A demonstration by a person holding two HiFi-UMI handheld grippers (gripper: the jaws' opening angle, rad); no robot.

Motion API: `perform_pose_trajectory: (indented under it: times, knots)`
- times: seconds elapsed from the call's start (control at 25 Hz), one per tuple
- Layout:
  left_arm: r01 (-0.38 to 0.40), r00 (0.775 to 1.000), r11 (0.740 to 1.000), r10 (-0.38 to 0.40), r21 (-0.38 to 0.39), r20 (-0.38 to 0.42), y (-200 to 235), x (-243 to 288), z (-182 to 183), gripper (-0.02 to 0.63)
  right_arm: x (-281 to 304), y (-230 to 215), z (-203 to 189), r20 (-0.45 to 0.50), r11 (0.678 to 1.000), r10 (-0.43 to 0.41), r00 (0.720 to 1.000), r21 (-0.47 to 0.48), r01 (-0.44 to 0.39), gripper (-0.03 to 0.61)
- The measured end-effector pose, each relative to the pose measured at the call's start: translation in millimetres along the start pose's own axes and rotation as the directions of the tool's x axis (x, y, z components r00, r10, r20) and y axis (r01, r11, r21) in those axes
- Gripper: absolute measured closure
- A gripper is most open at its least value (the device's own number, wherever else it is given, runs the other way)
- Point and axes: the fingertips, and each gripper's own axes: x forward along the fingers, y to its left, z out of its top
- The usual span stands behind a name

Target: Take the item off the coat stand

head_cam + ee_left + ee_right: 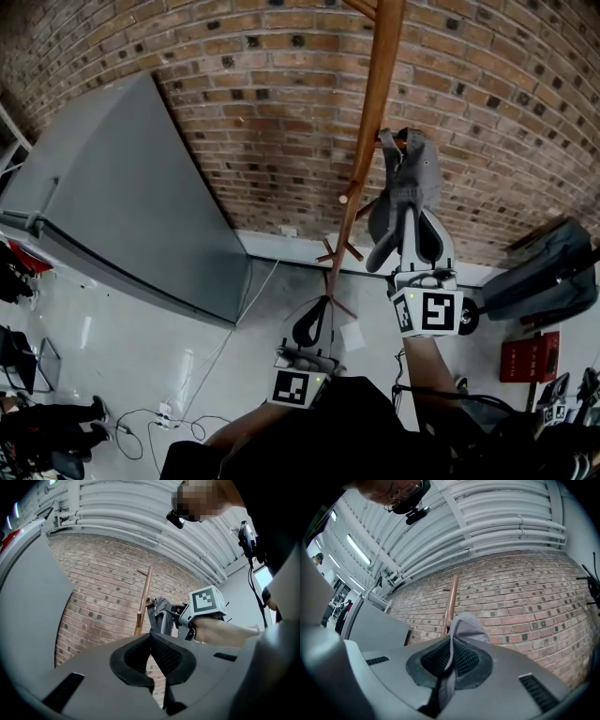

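A wooden coat stand (370,122) rises before a brick wall, also in the left gripper view as a thin pole (143,603) and in the right gripper view (451,603). A grey cloth item (409,187) hangs from one of its pegs. My right gripper (410,214) is shut on the grey cloth (465,626), whose fabric runs down between the jaws. My left gripper (321,314) is lower, beside the stand's pole, shut with nothing held (151,637). From the left gripper view the grey cloth (159,616) and the right gripper's marker cube (205,602) show ahead.
A large grey cabinet (122,206) leans along the wall at left. Lower pegs of the stand (339,251) stick out near my left gripper. A dark bag (548,267) and a red box (530,356) lie on the floor at right. Cables (178,412) trail over the floor.
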Motion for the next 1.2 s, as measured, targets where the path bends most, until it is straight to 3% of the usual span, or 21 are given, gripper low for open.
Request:
perform_pose_trajectory:
  times: [1.2]
  knots:
    - [0.007, 1.0, 1.0, -0.007, -0.012, 0.002, 7.0, -15.1, 5.4, 0.597, -15.4, -18.0, 30.7, 0.087, 0.994, -0.106, 0.99, 0.007, 0.106, 0.557]
